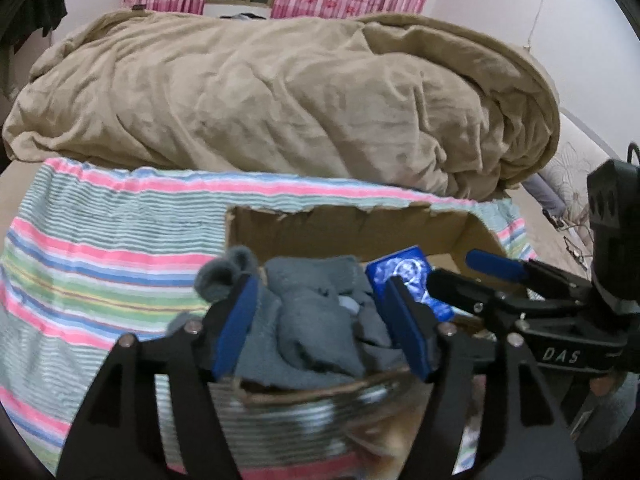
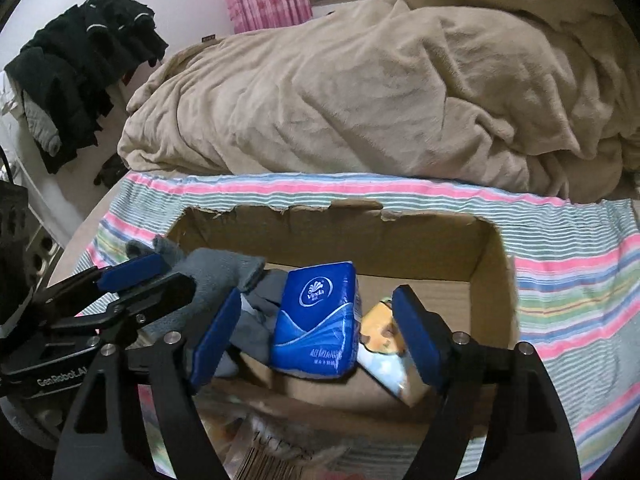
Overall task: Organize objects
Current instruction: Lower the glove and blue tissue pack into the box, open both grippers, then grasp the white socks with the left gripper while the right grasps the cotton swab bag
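Two open grippers we hold over the cardboard box: left gripper around the grey gloves, right gripper around the tissue pack; only its view shows the yellow packet.

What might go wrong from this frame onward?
The grey gloves drape over the cardboard box's left rim, so they may slide out onto the striped cloth. The blue tissue pack leans upright and may topple. The left gripper and right gripper work close together and may collide.
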{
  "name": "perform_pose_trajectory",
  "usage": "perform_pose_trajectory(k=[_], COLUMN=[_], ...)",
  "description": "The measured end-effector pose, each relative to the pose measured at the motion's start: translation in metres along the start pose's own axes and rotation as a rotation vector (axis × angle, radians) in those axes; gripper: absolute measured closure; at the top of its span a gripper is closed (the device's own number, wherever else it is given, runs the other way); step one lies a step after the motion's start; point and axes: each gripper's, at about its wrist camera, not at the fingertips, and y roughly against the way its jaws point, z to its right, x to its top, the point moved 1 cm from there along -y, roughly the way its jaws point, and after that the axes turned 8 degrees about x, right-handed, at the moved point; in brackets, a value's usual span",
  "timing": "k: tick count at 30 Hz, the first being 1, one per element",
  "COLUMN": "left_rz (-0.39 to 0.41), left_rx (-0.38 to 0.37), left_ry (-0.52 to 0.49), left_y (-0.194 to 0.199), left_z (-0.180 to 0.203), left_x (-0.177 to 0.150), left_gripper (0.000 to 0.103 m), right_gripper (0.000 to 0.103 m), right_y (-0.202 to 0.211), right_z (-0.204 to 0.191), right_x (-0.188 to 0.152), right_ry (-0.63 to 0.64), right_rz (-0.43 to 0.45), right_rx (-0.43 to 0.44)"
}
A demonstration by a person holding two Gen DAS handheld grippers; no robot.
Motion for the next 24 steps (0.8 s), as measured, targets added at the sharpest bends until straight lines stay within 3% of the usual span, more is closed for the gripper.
perform_pose_trajectory(k=[14,24], left_rz=[0.126,0.134], left_rx=[0.004,0.001], left_ry=[0.052,0.057], left_y=[0.134,0.191], left_z=[0.011,0.026], left_x=[-0.018,-0.048], left_gripper=[0.014,0.012], right_gripper=[0.022,0.022], right_y=[0.096,0.162], right_z=[-0.04,-0.055], right_x=[-0.02,-0.049], right_ry=[0.039,0.058], right_rz=[0.076,0.112], right_rx=[-0.007,-0.016])
